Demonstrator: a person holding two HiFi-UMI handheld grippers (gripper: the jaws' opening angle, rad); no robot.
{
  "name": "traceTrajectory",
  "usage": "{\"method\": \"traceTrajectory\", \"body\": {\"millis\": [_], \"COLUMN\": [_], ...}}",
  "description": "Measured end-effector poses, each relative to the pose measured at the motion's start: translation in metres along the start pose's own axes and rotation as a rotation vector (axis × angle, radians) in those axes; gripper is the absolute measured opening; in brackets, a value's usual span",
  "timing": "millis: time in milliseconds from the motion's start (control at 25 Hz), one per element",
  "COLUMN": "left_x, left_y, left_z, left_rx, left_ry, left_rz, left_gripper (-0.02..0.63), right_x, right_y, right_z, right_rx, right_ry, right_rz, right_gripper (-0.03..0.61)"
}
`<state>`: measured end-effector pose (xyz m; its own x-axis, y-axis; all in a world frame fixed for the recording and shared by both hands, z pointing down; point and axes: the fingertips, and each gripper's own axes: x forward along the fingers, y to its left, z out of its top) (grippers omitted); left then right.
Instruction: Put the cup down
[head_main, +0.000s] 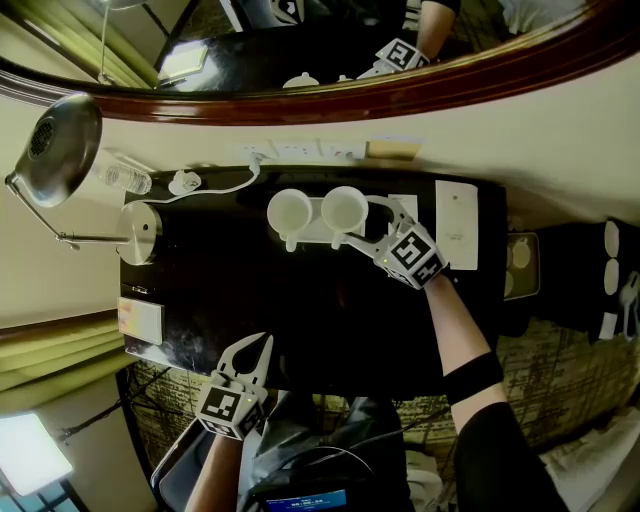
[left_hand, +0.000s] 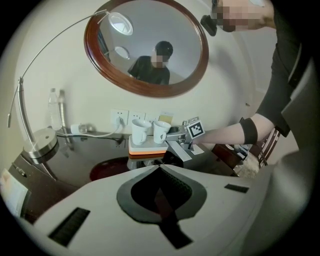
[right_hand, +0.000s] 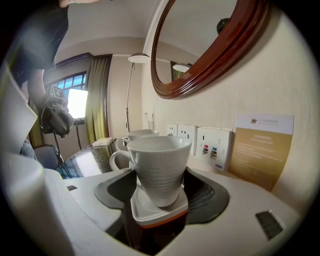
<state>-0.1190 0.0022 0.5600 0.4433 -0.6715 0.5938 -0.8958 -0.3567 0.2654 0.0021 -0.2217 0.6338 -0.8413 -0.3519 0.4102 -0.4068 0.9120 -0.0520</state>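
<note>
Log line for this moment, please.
right gripper: jaws astride white ribbed ceramic cup on white orange-edged tray, contact unclear | left gripper: jaws shut, empty

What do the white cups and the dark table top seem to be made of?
Cups: probably glazed ceramic. They are white and slightly glossy, with fine ribs around thick walls.
Table top: dark and polished, perhaps stone, glass or lacquered wood. It reflects the window light sharply.

We take this for a hotel room: a dark desk (head_main: 250, 290) against the wall, a round wood-framed mirror (left_hand: 145, 30) above it, sockets (right_hand: 200, 142) and a printed card (right_hand: 260, 150) just behind it, two cups (head_main: 290, 212) on a tray (left_hand: 147, 146) and a lamp (head_main: 60, 150) upon it, and curtains (right_hand: 97, 100) beyond its end.
</note>
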Motion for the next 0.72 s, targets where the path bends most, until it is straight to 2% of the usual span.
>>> {"method": "traceTrajectory", "body": {"millis": [200, 360, 600, 720], "left_x": [0.0028, 0.0046, 0.0056, 0.0057], "left_y": [-0.0009, -0.002, -0.0022, -0.0006], "left_z": [-0.0001, 0.0006, 0.0004, -0.0011], "left_rx": [0.005, 0.005, 0.004, 0.003], "left_ry": [0.002, 0.006, 0.006, 0.007], "left_rz": [-0.006, -0.01, -0.01, -0.008], "left_gripper": [0.0, 0.0, 0.0, 0.0], "right_x": [-0.0013, -0.0011, 0.0038, 0.0084], "right_y": [0.001, 0.0028, -0.0003, 0.0004], "right_z": [-0.0023, -0.0041, -0.0004, 0.0017], "right_rx": [0.016, 0.019, -0.03, -0.053], "right_ry": [-0.006, 0.001, 0.014, 0.021], "right_rz": [0.0, -0.001, -0.01, 0.007], "right_gripper": [0.319, 0.346, 0.408, 0.41]}}
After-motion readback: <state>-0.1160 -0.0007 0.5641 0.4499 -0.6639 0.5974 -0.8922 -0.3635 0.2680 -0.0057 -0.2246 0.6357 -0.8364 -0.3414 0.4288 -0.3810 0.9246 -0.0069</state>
